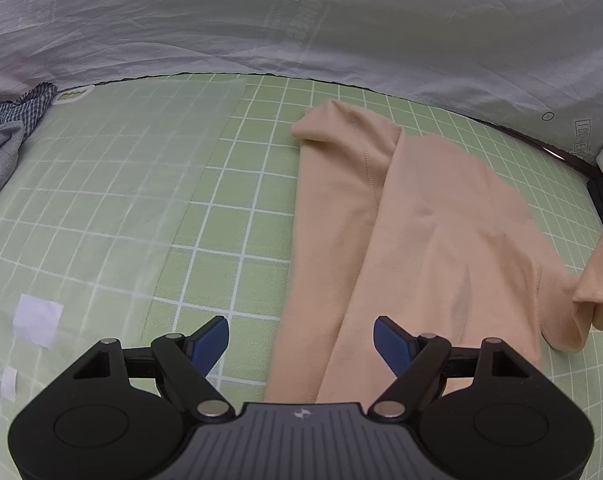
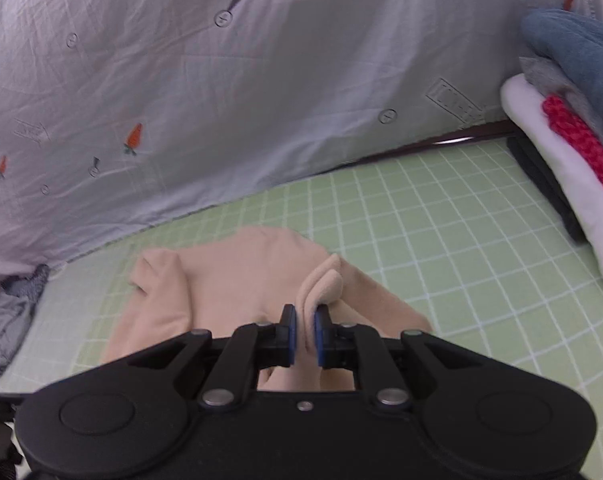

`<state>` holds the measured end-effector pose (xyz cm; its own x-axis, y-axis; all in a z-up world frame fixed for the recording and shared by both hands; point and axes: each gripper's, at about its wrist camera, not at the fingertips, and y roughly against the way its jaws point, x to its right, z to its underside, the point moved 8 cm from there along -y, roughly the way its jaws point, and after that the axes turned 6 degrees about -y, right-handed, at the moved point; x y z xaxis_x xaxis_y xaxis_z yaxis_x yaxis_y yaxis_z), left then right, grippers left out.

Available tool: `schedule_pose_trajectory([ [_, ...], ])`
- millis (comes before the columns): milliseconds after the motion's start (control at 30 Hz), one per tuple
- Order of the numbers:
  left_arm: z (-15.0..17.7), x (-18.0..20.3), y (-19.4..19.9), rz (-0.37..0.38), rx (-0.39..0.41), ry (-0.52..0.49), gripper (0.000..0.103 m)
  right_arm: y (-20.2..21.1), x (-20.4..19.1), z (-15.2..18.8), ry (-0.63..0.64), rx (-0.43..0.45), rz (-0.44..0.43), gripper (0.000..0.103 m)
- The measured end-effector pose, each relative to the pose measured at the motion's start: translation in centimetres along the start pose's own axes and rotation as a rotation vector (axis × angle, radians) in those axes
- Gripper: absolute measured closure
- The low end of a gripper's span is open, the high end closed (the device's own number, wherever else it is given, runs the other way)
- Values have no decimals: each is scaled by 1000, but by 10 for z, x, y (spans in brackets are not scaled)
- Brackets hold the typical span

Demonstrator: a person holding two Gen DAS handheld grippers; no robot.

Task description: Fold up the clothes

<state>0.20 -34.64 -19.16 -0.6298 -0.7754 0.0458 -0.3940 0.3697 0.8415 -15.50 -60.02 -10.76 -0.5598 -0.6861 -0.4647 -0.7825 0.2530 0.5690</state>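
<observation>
right gripper [image 2: 305, 330]: blue pads pinched on a bunched fold of the peach garment [image 2: 237, 276], raised off the mat | left gripper [image 1: 301, 344]: jaws wide, holding nothing, above the garment's near edge | garment: partly folded on the green grid mat [image 1: 237, 184] | folded stack [image 2: 569, 136] far right | grey clothes [image 1: 1, 148] far left | white sheet [image 1: 301, 32] behind

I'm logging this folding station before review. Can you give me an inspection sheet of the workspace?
Surface: green grid mat, a clear sheet over its left part.
Job's things: peach garment lying partly folded on the mat.
Clutter: folded stack at right; grey clothes at left; paper scraps.
Grippers: left gripper open, empty; right gripper shut on a garment fold.
Cables: nothing seen.
Surroundings: carrot-print sheet behind.
</observation>
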Motion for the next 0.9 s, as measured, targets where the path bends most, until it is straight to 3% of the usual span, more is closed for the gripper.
schedule_pose_trajectory([
  [67, -1, -5, 1, -12, 4, 17, 23, -17, -28, -1, -53, -43, -106, 86],
  [100, -2, -7, 2, -16, 6, 20, 23, -25, -36, 4, -65, -84, -120, 68],
  [133, -3, -8, 2, -20, 9, 22, 23, -33, -40, 11, -57, -127, -111, 48],
  [300, -4, -11, 6, -23, 21, 22, 23, -22, -10, 31, -32, -129, 62, 5],
  [567, -16, 30, -4, 61, 18, -80, 23, 21, 88, 38, -149, -64, 375, 0],
  [667, -29, 57, -4, 129, 35, -130, 24, 33, 110, 41, -151, -54, 443, 0],
  [767, -45, 93, -5, 198, 58, -205, 33, 38, 122, 44, -167, -53, 470, 0],
  [833, -51, 113, -12, 241, 57, -251, 49, 36, 126, 46, -177, -63, 471, 0],
  [900, -53, 130, -22, 255, 39, -296, 57, 29, 125, 47, -168, -78, 468, 0],
])
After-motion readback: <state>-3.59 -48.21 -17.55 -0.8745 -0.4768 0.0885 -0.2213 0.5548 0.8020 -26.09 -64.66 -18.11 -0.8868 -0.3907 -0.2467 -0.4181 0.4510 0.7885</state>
